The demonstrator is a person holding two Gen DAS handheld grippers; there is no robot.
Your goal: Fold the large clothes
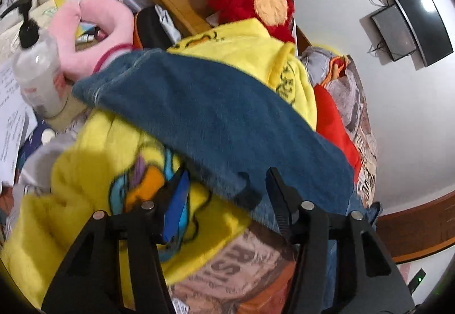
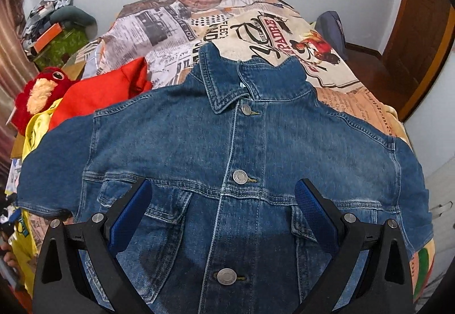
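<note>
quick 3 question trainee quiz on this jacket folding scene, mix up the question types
1. True or false: the denim jacket lies front side up, buttoned.
2. Multiple choice: the right gripper is A) open above the jacket, B) shut on the collar, C) out of view.
3. Fill in: in the left wrist view, the jacket's sleeve drapes over a ____ fleece blanket.

Key: 1 true; 2 A; 3 yellow.

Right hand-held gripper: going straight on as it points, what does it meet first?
Most likely the denim jacket, spread front-up on the bed: the open right hand-held gripper points at its buttoned placket. Depth unclear.
</note>
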